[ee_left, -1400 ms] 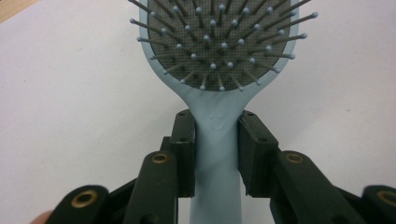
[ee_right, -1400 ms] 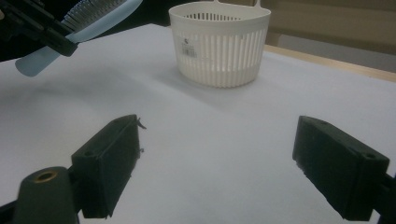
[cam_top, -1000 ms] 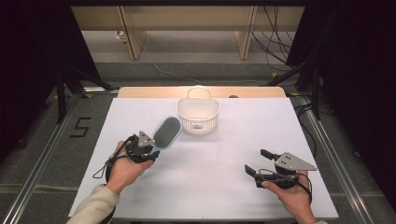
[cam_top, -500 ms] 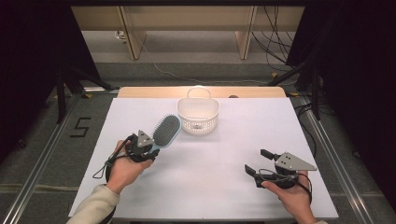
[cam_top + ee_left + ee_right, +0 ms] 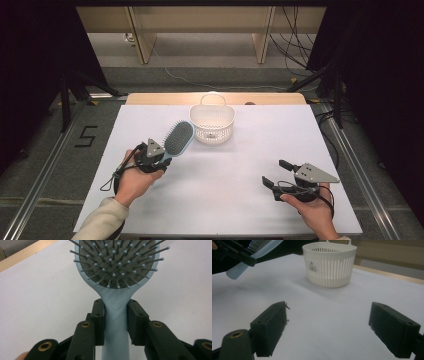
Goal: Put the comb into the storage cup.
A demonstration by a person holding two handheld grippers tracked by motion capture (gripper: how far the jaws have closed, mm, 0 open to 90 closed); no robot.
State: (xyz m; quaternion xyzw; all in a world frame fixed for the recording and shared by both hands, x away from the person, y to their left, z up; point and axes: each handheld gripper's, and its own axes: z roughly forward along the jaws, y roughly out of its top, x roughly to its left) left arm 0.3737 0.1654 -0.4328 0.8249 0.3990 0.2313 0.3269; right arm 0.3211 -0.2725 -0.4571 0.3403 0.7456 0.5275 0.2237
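Table [image 5: 235, 200]: white sheet over a wooden top, whose far edge shows as a bare strip behind the basket.

Basket [image 5: 212, 122]: white slotted plastic tub with a hoop handle, standing upright at the far middle of the table and empty as far as can be seen. In the right gripper view [image 5: 329, 263] it sits ahead, its label facing the camera.

Hairbrush [image 5: 176, 140]: pale blue paddle brush with a grey bristle pad, held off the table at near left and tilted so the head points far-right toward the basket. The head stops just short of the basket's left wall, not yet over the rim.

Left gripper [image 5: 159, 156]: jaws narrowed onto the brush handle [image 5: 115, 322], one pad pressed on each side just below the head.

Right gripper [image 5: 280, 172]: at near right, low over bare table, its jaws spread wide with nothing between them; the pads [image 5: 270, 326] frame blank sheet.

Change: none. Both hands, the brush and the grip match the frames of the past second.

Meaning: judged a pause mid-carry; the brush must still travel up and over the rim into the basket.
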